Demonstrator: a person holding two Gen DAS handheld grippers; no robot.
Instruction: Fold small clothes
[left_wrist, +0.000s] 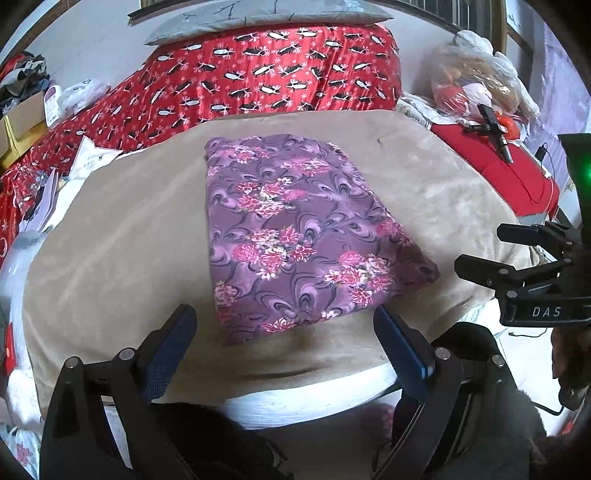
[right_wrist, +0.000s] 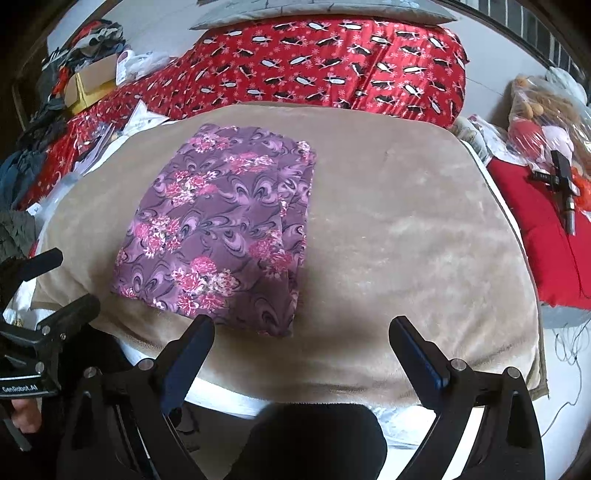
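Note:
A purple garment with pink flowers lies folded flat in a rectangle on the beige plush pad. It also shows in the right wrist view, left of the pad's middle. My left gripper is open and empty, held just in front of the garment's near edge. My right gripper is open and empty, near the garment's near right corner. The right gripper also shows at the right edge of the left wrist view.
A red patterned quilt is piled behind the pad with a grey cushion on top. A red cushion with a black tool and a bagged toy lies to the right. Boxes and papers clutter the left.

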